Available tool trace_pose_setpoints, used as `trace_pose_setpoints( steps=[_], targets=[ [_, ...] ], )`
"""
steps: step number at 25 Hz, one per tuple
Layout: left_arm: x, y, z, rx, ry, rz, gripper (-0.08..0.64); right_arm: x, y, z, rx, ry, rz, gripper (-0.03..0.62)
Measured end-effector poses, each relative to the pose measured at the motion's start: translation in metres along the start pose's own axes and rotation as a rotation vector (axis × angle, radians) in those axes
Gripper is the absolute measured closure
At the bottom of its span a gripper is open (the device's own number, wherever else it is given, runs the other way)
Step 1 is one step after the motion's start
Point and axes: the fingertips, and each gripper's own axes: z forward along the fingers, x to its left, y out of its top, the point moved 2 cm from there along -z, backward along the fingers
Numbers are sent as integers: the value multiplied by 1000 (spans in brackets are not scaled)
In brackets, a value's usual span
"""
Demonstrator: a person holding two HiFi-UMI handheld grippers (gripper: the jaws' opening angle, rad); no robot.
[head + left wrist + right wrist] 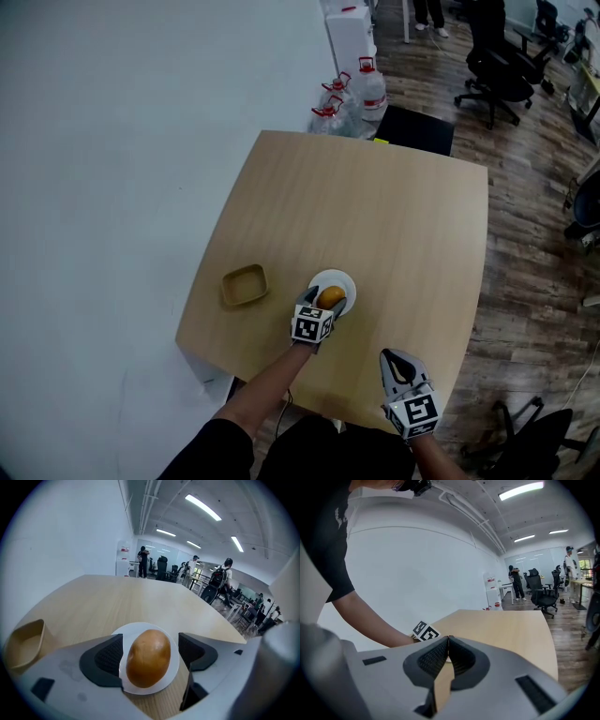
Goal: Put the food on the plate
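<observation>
A golden-brown, potato-like piece of food lies on a small white plate near the front of the wooden table. My left gripper is open, its jaws standing either side of the food with thin strips of plate showing between pads and food. My right gripper hovers near the table's front edge, right of the plate, shut with nothing in it.
A shallow tan bowl sits left of the plate. Water bottles and a black box stand beyond the far edge. Office chairs are on the floor to the right, and a white wall runs along the left.
</observation>
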Motion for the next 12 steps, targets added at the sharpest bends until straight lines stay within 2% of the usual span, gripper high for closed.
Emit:
trace_pose_setpoints(
  steps=[8, 12],
  targets=[
    [-6, 7, -28, -68, -9, 23, 219, 17, 8, -11, -53, 43, -21, 531],
    [-8, 12, -44, -105, 0, -17, 219, 18, 8, -15, -68, 31, 7, 532]
  ],
)
